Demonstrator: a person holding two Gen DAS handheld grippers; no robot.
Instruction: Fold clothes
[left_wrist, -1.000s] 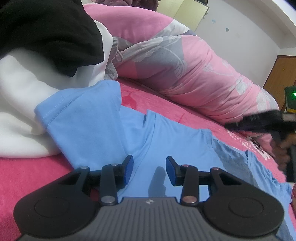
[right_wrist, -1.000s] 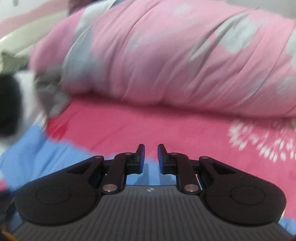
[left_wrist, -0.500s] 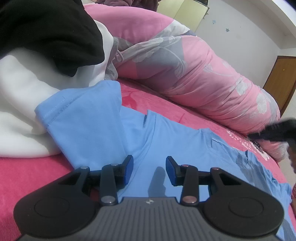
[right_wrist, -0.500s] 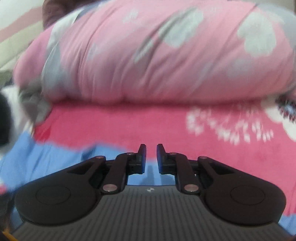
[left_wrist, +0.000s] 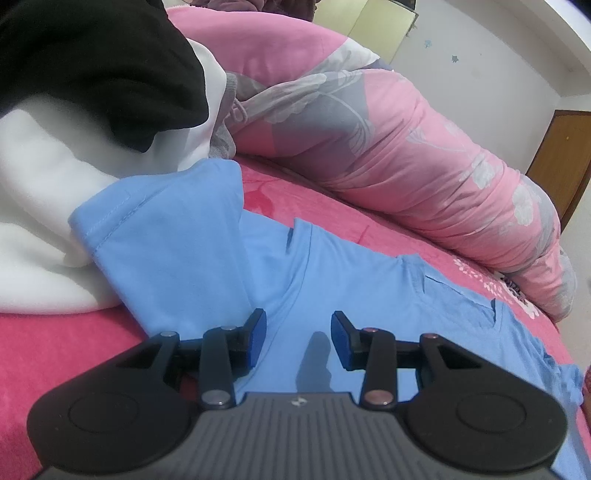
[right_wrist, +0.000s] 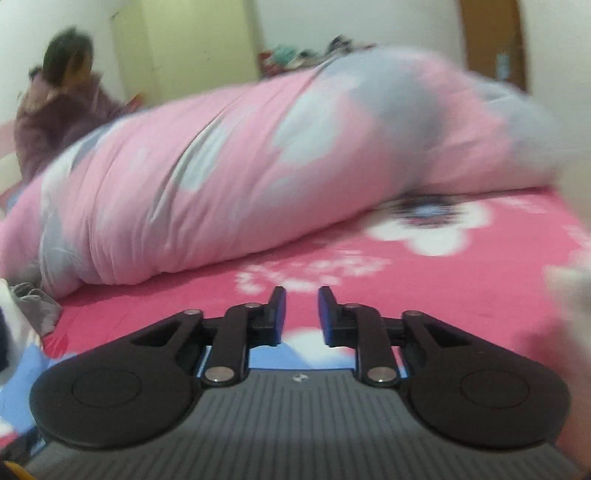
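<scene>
Two handheld grippers are in view, one per wrist camera. The left gripper (left_wrist: 298, 334) hovers over a light blue T-shirt (left_wrist: 354, 291) spread flat on a red bedcover (left_wrist: 325, 210). Its jaws stand partly open, with a clear gap between the blue pads (left_wrist: 258, 339); nothing is gripped. The shirt fabric lies directly below and ahead of the gap, and whether the fingertips touch it cannot be told. One sleeve (left_wrist: 162, 236) of the shirt extends to the left of the jaws and rests against a white garment (left_wrist: 40, 206), on which a black garment (left_wrist: 96, 62) is piled. A rolled pink floral quilt (left_wrist: 406, 155) lies across the bed beyond the shirt.

In the right wrist view, which is blurred, the right gripper (right_wrist: 301, 314) has its jaws opening, with a narrow gap and nothing between the pads. It is over the red bedcover (right_wrist: 480, 314), facing the pink floral quilt (right_wrist: 240, 177). The light blue T-shirt (right_wrist: 33, 365) shows only at the lower left edge and as a strip behind the fingers, below and to the left of the jaws. A person (right_wrist: 55, 114) sits at the far left, behind the quilt.
</scene>
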